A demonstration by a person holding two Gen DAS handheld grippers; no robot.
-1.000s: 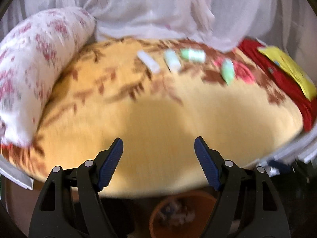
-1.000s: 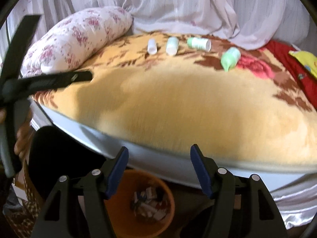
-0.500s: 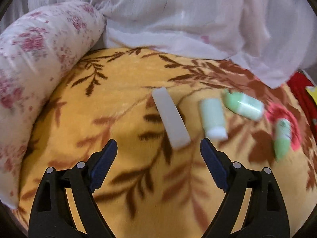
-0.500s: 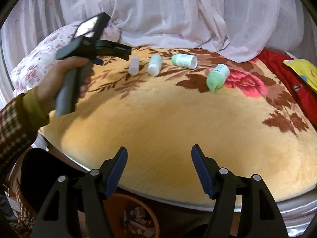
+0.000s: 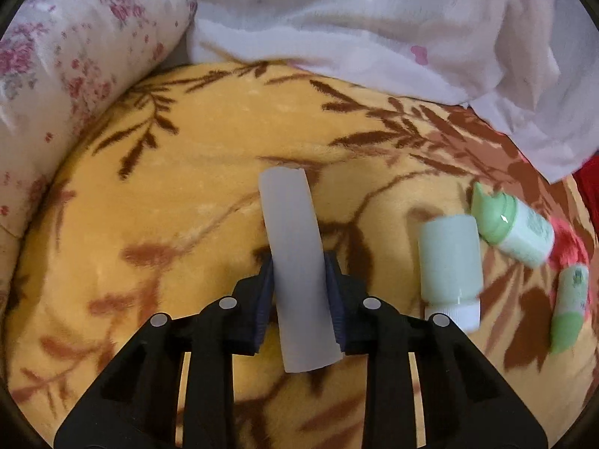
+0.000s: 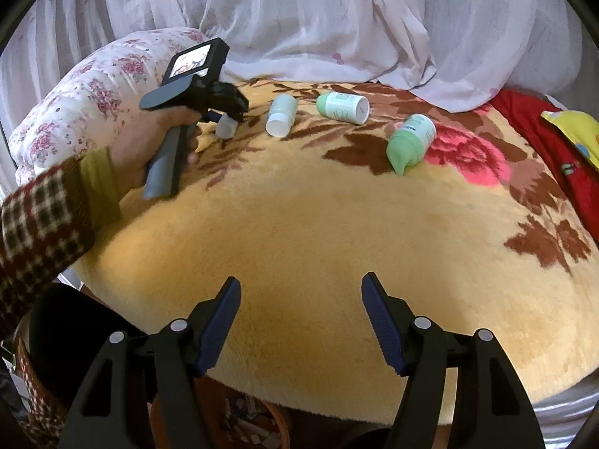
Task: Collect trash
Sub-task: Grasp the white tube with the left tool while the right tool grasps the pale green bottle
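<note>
Left gripper (image 5: pixel 299 295) just closed, grasping pale translucent plastic tube (image 5: pixel 295 262) on yellow floral fleece blanket (image 5: pixel 187 194); right gripper (image 6: pixel 299 318) released, empty.

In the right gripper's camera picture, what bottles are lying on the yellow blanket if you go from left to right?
Frosted white tube, pinched in the left gripper → pale mint bottle with a white cap → green-and-white bottle lying on its side → green-capped tube by the pink flower.
</note>
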